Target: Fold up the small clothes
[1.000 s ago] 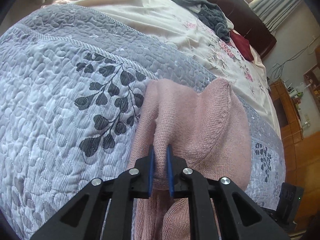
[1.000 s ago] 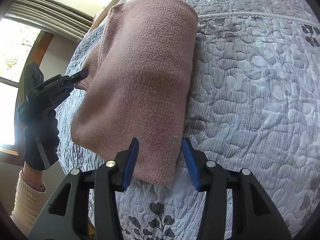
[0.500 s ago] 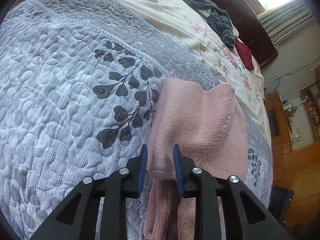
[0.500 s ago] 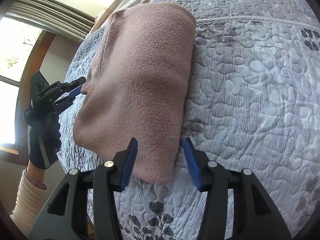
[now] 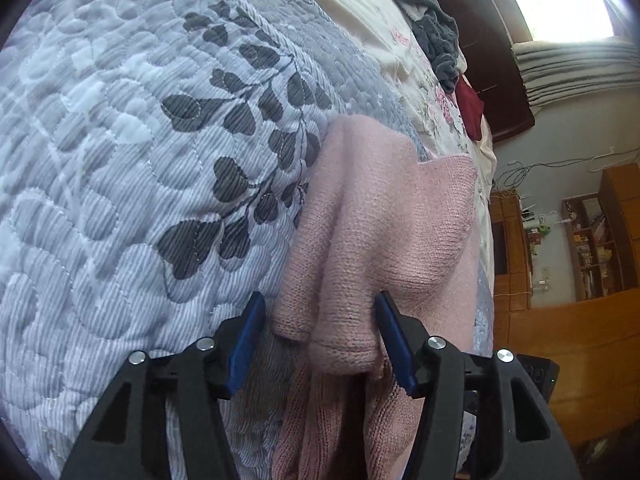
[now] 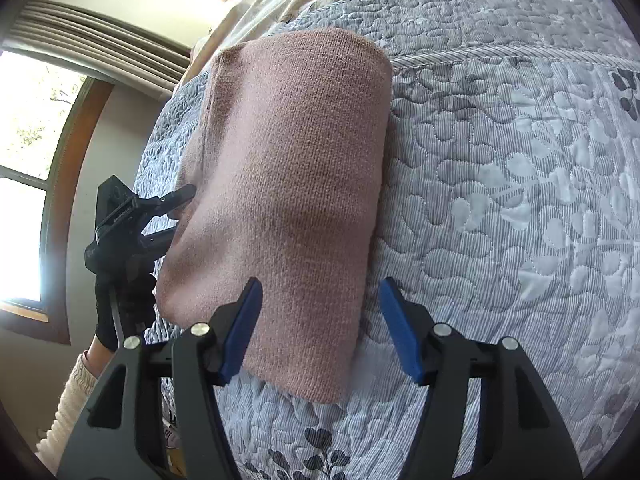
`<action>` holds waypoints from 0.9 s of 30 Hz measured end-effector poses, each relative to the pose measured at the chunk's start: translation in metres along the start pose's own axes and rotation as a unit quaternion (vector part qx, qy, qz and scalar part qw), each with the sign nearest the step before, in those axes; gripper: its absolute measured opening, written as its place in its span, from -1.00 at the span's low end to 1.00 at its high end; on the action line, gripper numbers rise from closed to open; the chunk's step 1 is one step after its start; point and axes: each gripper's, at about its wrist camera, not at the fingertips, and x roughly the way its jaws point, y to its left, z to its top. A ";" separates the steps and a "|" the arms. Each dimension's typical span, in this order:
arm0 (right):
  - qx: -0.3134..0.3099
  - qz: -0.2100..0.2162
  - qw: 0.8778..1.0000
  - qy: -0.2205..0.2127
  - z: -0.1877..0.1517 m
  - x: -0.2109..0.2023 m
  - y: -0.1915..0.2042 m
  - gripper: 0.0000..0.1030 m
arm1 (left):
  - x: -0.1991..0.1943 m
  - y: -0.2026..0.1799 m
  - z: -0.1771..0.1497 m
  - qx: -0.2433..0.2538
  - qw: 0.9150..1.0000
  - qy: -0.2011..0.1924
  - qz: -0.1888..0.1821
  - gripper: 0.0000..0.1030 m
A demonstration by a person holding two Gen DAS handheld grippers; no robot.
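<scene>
A pink knitted garment (image 6: 288, 184) lies folded into a long rectangle on the grey quilted bedspread (image 6: 500, 208). In the left wrist view its bunched end (image 5: 360, 248) sits between the blue pads of my left gripper (image 5: 318, 340), which stands open around it; more pink knit hangs down below the fingers. My right gripper (image 6: 320, 328) is open at the near end of the fold, its left pad over the knit and its right pad (image 6: 400, 336) over the quilt. The left gripper (image 6: 160, 220), held by a gloved hand, shows at the garment's left edge.
A cream floral sheet (image 5: 400, 64) covers the bed beyond the quilt, with a dark grey garment (image 5: 432, 28) and a dark red cloth (image 5: 470, 108) lying on it. Wooden shelving (image 5: 592, 240) stands by the wall. A window (image 6: 24, 168) is at the left.
My left gripper, shut on the pink knit a second ago, has opened wide and let go of it. The garment has settled flatter. My right gripper has stayed open and hardly moved.
</scene>
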 end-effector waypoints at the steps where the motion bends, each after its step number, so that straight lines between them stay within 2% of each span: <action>1: 0.002 0.003 1.000 -0.001 0.003 0.000 0.000 0.23 | 0.004 -0.001 0.001 0.002 1.000 0.003 -0.004 0.20; 5: 0.028 0.045 0.999 -0.010 0.015 0.000 -0.008 0.35 | 0.017 -0.008 0.002 0.009 0.999 0.026 -0.034 0.25; 7: 0.044 0.067 0.997 -0.014 0.022 0.003 -0.013 0.55 | 0.023 -0.012 0.001 0.022 0.998 0.037 -0.046 0.31; 11: 0.082 0.106 0.991 -0.009 0.039 0.019 -0.028 0.67 | 0.034 -0.009 0.000 0.014 0.994 0.058 -0.090 0.31; 12: 0.090 0.124 0.988 -0.003 0.042 0.025 -0.032 0.78 | 0.037 -0.009 0.000 0.015 0.994 0.060 -0.092 0.31; 13: 0.097 0.135 0.986 0.003 0.045 0.032 -0.035 0.79 | 0.040 -0.010 0.000 0.018 0.993 0.064 -0.094 0.31; 17: 0.110 0.144 0.983 0.021 0.054 0.063 -0.038 0.93 | 0.053 -0.020 -0.002 0.040 0.993 0.078 -0.080 0.31; 19: 0.115 0.152 0.981 0.027 0.056 0.074 -0.040 0.93 | 0.055 -0.023 -0.004 0.042 0.994 0.072 -0.076 0.27; 21: 0.116 0.151 0.981 0.019 0.056 0.077 -0.038 0.89 | 0.056 -0.023 -0.005 0.034 0.995 0.064 -0.073 0.07; 23: 0.102 0.144 0.984 0.013 0.054 0.071 -0.034 0.62 | 0.053 -0.023 -0.010 0.033 0.995 0.053 -0.079 -0.01; 25: 0.094 0.156 0.983 0.007 0.049 0.061 -0.031 0.33 | 0.049 -0.029 -0.016 0.041 0.994 0.045 -0.088 -0.07; 27: 0.080 0.158 0.984 0.001 0.042 0.048 -0.028 0.28 | 0.045 -0.041 -0.025 0.048 0.993 0.037 -0.098 -0.09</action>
